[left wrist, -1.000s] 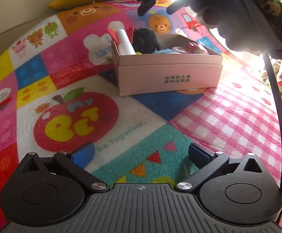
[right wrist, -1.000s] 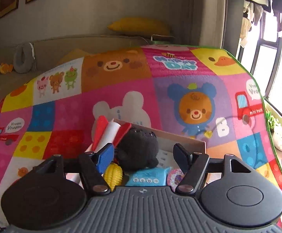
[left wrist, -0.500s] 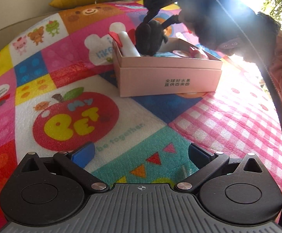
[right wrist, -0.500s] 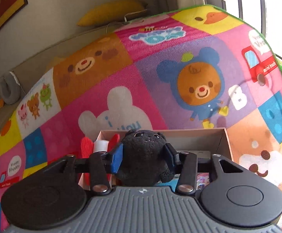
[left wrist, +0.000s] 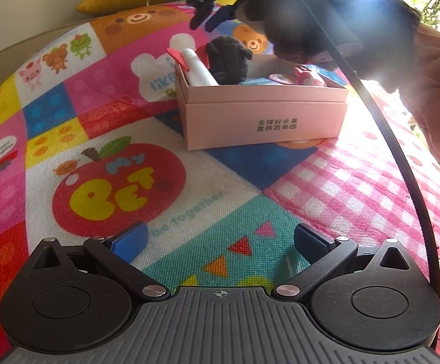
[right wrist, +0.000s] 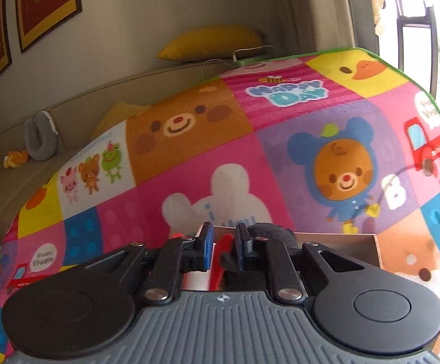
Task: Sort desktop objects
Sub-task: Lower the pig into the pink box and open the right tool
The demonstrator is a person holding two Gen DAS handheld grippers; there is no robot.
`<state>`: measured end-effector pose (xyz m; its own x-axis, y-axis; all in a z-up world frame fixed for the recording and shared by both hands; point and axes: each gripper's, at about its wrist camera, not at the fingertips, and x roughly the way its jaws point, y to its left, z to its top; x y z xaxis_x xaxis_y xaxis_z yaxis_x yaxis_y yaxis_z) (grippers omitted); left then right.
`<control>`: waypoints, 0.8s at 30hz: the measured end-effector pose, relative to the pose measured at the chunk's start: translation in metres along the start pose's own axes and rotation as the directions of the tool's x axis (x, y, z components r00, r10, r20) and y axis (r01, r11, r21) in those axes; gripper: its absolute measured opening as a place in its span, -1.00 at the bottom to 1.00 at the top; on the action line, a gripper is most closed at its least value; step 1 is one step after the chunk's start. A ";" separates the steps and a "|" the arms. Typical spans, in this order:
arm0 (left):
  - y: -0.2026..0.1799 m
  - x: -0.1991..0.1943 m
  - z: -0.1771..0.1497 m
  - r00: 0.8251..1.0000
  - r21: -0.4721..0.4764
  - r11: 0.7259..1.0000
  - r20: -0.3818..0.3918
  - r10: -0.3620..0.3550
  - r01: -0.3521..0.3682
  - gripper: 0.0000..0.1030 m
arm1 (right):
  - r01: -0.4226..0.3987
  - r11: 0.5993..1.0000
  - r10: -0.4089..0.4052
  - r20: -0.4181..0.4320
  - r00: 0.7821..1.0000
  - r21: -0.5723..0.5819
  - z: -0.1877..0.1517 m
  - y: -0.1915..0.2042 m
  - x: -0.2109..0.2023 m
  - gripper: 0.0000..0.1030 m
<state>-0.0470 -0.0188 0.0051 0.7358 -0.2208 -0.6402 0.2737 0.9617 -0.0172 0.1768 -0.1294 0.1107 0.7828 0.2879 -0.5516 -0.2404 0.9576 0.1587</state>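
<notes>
Pink box [left wrist: 262, 115] sits mid-mat, collecting the sorted items; black plush [left wrist: 229, 60] stands inside at its left end. Right gripper [right wrist: 223, 242] above the box, jaws closed, nothing held. Left gripper [left wrist: 220, 239] in front of the box, wide open, empty, waiting.

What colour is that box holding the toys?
The box is pale pink, with small dark printed characters on its front; it shows best in the left wrist view.

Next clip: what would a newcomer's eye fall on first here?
The loud cartoon play mat fills both views, its red apple patch nearest the open left claw. On it sits a pink box holding a black plush toy and a white roll. The right claw hovers above the box, shut and empty.
</notes>
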 end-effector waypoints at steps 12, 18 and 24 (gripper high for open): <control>0.003 -0.002 0.000 1.000 -0.011 1.000 0.006 -0.009 0.009 1.00 | 0.208 0.956 -0.219 -0.031 0.975 -0.208 -0.023 -0.007 0.008 -0.65; 0.003 -0.002 0.000 1.000 -0.007 1.000 0.004 -0.006 0.006 1.00 | 0.180 0.982 -0.181 -0.005 0.984 -0.052 -0.009 -0.041 -0.016 -0.29; 0.002 -0.001 -0.001 1.000 -0.001 1.000 0.002 -0.001 0.001 1.00 | -0.031 0.999 0.032 -0.046 0.998 0.006 0.000 -0.006 -0.003 -0.02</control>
<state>-0.0481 -0.0165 0.0052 0.7369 -0.2225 -0.6383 0.2738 0.9616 -0.0191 0.1757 -0.1358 0.1121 0.7476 0.3174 -0.5833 -0.2611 0.9481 0.1812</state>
